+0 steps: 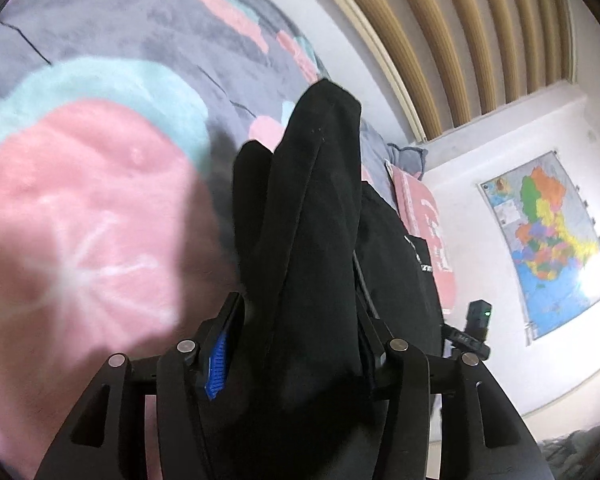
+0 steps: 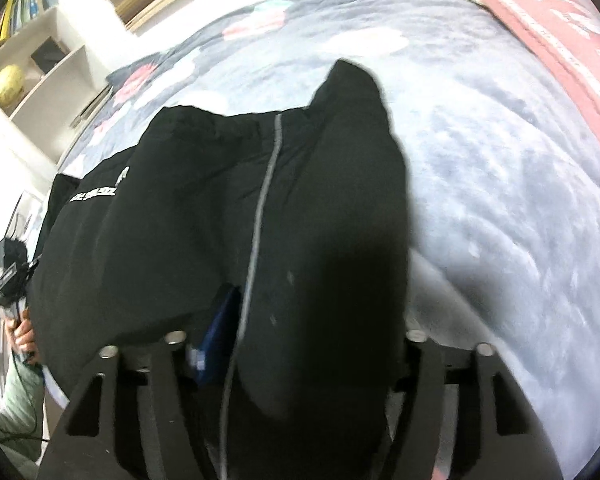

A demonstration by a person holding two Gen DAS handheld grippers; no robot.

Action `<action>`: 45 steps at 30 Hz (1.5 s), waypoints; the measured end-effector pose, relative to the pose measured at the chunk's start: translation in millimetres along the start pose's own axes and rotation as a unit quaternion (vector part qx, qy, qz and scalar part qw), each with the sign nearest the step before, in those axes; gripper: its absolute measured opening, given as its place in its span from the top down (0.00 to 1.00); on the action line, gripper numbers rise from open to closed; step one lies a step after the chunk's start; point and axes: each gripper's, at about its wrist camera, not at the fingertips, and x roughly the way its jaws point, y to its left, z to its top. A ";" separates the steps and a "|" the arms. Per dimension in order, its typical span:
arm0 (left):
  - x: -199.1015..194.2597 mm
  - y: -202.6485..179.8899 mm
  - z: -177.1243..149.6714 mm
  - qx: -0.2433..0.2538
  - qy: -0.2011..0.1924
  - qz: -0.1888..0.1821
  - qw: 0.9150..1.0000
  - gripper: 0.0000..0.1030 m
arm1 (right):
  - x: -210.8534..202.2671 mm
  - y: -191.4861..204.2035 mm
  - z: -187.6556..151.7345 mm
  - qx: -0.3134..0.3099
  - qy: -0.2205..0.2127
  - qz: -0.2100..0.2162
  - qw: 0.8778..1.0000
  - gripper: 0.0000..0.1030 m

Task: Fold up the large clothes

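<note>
A big black jacket (image 2: 188,216) lies on the bed's soft grey blanket (image 2: 500,200). A thick fold of it bunches up between the left tongs (image 1: 300,308). Another fold, beside the grey zip (image 2: 260,200), sits between the right tongs (image 2: 312,320). I cannot tell if either pair squeezes the cloth.

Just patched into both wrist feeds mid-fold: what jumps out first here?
A black jacket fills the middle of both views, bunched between each gripper's fingers, with a grey zipper line running up it in the right wrist view. Under it lies a grey blanket with pink and teal patches. A colourful wall map hangs at the right of the left wrist view.
</note>
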 end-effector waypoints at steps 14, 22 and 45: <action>-57.7 -104.8 -42.5 0.154 -0.058 0.207 0.964 0.50 | -106.4 42.8 -48.4 0.022 -0.122 -0.077 0.989 0.21; 1.1 -179.9 -76.1 0.232 -0.052 0.205 0.950 0.41 | -43.7 155.7 -69.7 -0.062 -0.076 -0.070 0.993 0.18; 21.2 -211.1 -122.6 0.238 -0.094 0.352 0.901 0.34 | -67.4 197.1 -110.8 -0.070 -0.142 -0.150 0.976 0.14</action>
